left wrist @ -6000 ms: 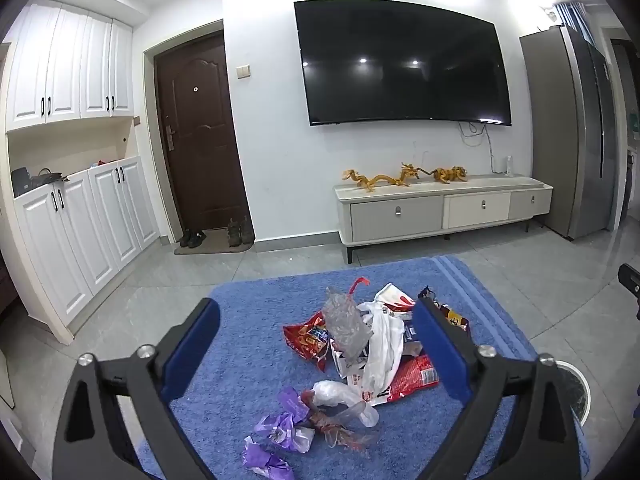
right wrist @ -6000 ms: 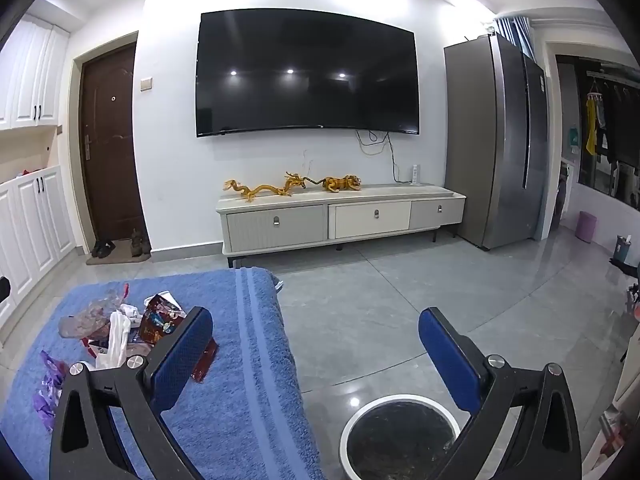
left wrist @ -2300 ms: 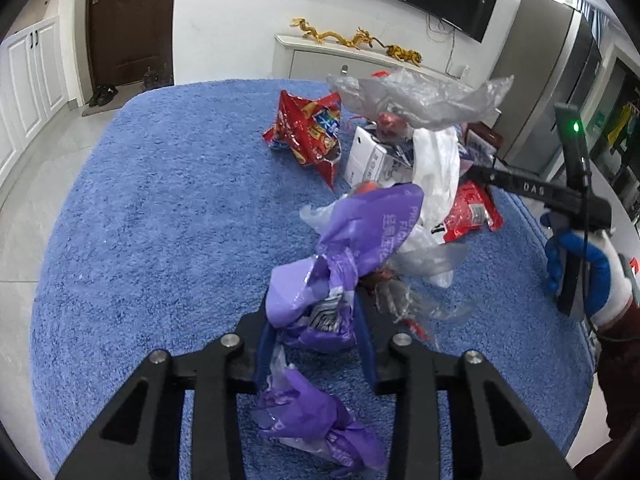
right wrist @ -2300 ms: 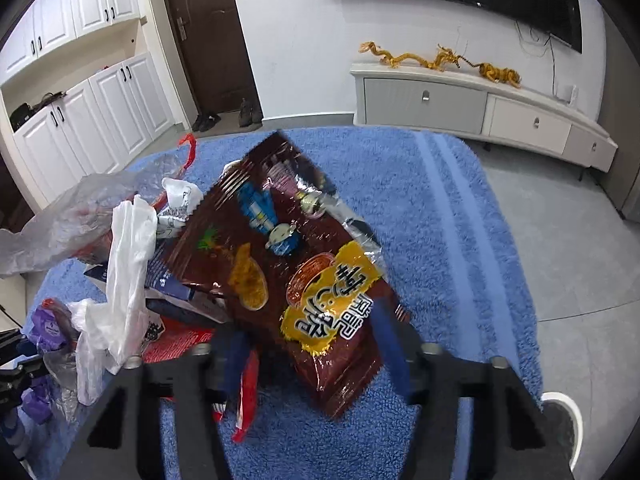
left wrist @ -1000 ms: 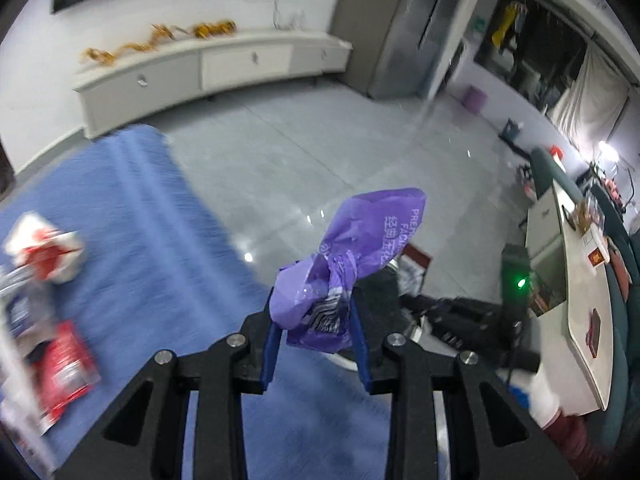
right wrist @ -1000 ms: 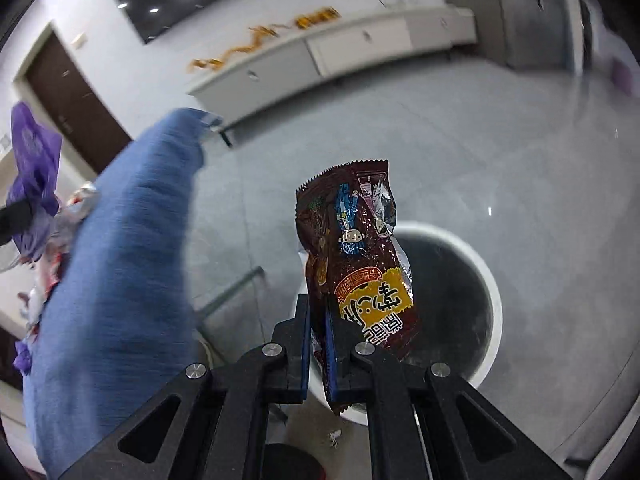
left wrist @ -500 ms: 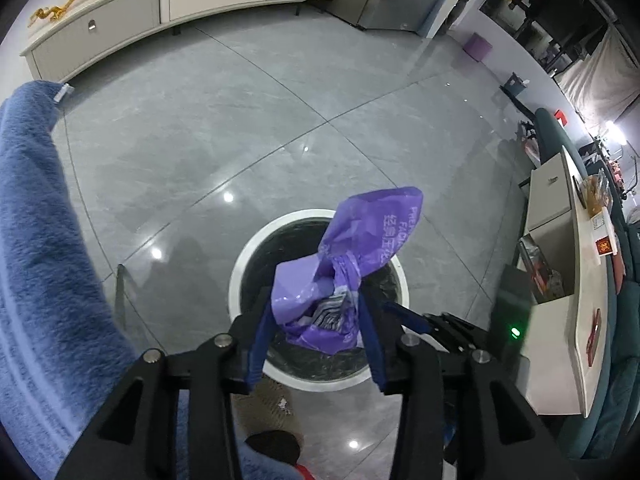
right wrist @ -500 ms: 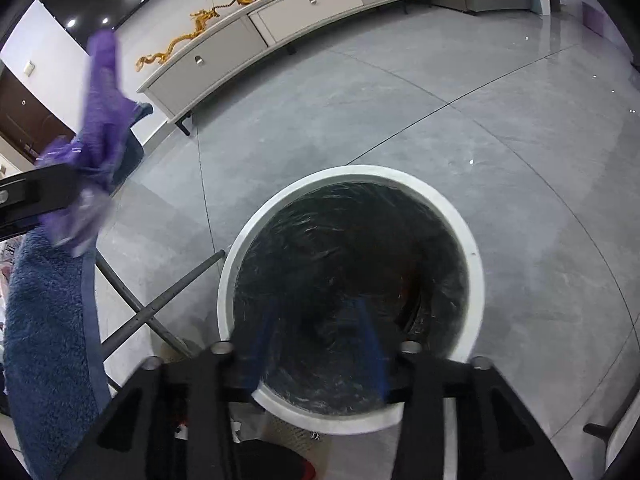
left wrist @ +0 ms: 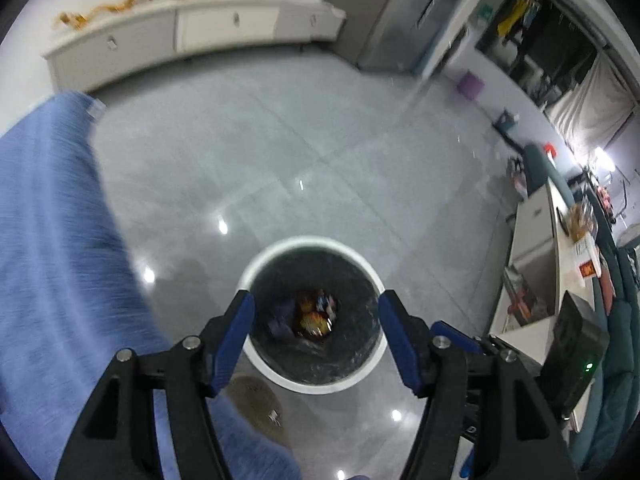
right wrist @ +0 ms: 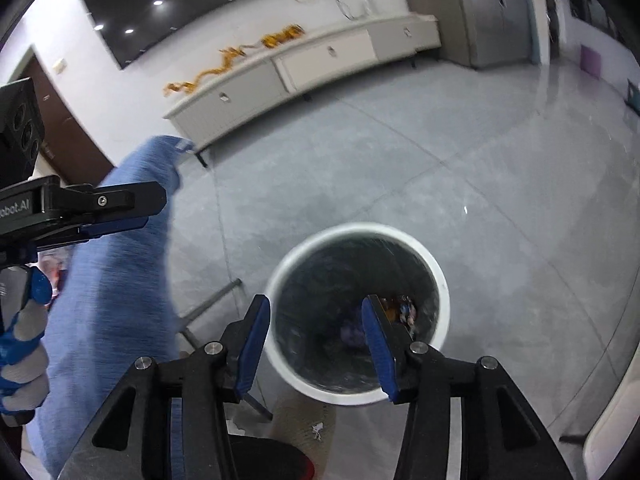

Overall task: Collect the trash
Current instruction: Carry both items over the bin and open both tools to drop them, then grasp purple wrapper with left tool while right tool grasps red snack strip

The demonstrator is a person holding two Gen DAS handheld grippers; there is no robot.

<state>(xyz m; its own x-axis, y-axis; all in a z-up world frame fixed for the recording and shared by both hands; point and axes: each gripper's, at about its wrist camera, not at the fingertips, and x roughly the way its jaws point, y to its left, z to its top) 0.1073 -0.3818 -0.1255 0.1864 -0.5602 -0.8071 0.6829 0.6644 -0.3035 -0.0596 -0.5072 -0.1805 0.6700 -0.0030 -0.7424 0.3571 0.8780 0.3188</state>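
I am holding my left gripper [left wrist: 314, 330] over the white-rimmed bin [left wrist: 256, 364], and its jaws are opening with nothing between them. My right gripper [right wrist: 314, 346] is hanging over the same bin [right wrist: 438, 276] with its jaws parted and empty too. The trash I am collecting is lying at the bottom of the bin: 1 purple wrapper [left wrist: 280, 322] and 1 brown snack bag [left wrist: 314, 316] with yellow print, touching each other.

The step in hand, as I judge it, is finishing the drop. To do it well I am keeping both sets of fingers above the rim and inside its circle until the jaws are fully apart, so nothing is clinging to a pad and spilling onto the grey floor [left wrist: 320, 152]. Then I should be lifting clear before swinging back to the blue cloth [left wrist: 52, 240] just beside the bin, so my 2 grippers are not knocking together; the left one is showing at the edge of the right view [right wrist: 120, 210], above my gloved hand [right wrist: 22, 360].

Counting: 2 grippers, 1 bin, 2 pieces of trash in it. Whether more trash is waiting on the cloth I cannot tell from here.
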